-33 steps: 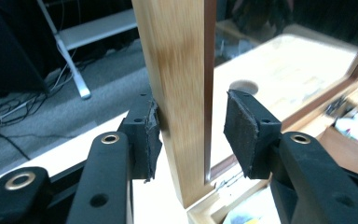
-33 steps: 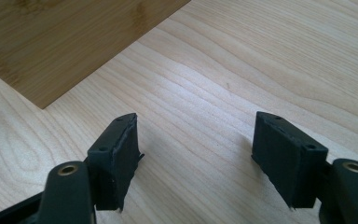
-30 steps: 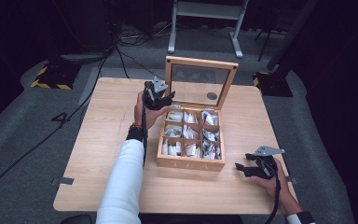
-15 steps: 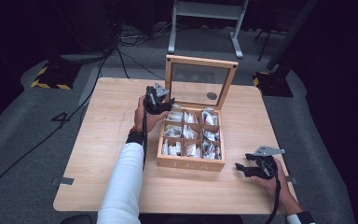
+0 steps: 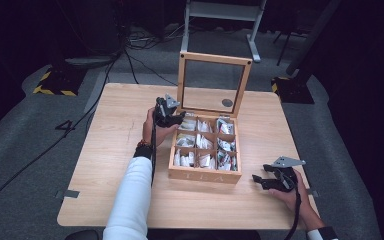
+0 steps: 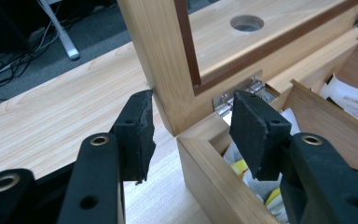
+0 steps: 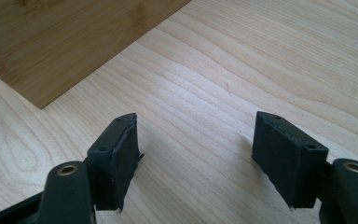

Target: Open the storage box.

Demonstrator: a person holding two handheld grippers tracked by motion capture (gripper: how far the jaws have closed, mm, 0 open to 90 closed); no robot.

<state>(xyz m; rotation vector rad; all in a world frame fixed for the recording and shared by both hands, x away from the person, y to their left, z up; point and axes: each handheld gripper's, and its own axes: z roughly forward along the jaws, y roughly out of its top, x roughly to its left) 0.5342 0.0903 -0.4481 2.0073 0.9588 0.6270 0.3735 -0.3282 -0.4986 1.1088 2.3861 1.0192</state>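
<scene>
My left gripper (image 6: 191, 128) has just been opening, jaws now spread around the tea box's (image 5: 204, 172) back-left corner by the upright lid (image 5: 213, 83), while my right gripper (image 5: 267, 179) sits open just right of the box.

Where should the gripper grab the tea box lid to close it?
Best guess: grip the lid by its wooden frame, at the top rail or high on a side post, coming from above. It stands upright on hinges at the box's back edge, so the top swings easiest. The left gripper, jaws just opening, straddles its bottom corner.
</scene>
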